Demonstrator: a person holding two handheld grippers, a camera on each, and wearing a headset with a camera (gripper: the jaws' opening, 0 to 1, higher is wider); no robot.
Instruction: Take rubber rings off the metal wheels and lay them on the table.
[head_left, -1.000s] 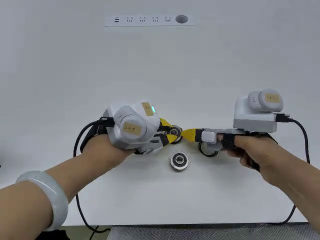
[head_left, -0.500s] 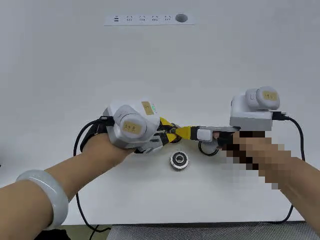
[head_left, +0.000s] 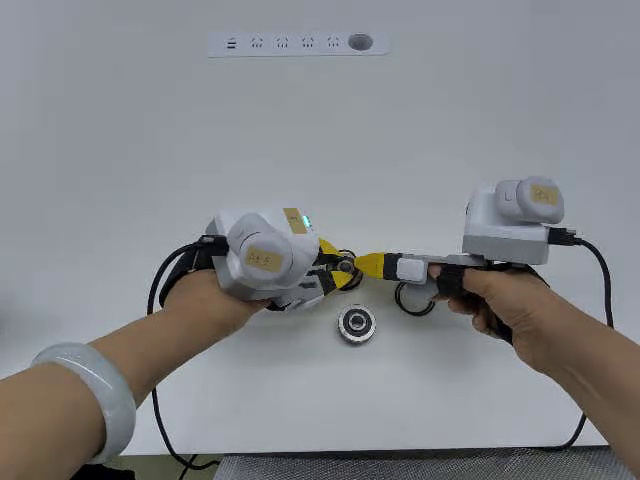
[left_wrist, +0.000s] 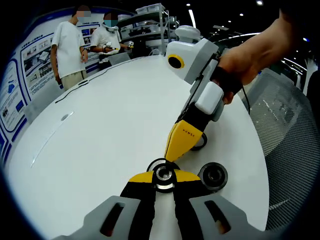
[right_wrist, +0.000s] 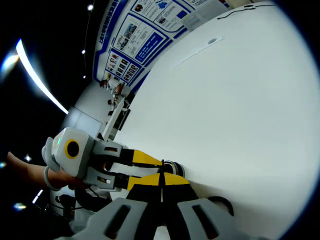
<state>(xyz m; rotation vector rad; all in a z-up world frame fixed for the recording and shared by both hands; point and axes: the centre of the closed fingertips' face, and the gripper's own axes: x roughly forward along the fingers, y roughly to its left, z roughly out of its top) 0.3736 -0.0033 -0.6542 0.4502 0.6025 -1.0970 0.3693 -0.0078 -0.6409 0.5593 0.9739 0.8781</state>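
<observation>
Head view: left jaws tight on wheel, right jaws together; spare wheel, ring.

In the head view the metal wheel is largely hidden between the tips of the left gripper and right gripper, and a rubber ring at its 4 o'clock lies partly under the right gripper.

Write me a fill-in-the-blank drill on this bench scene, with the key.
The ____ gripper clamps a metal wheel in its fingers. A second wheel lies flat on the ____. The right gripper points its yellow fingers at the clamped ____. A loose rubber ring lies under the ____ gripper. Missing: left; table; wheel; right.
</observation>
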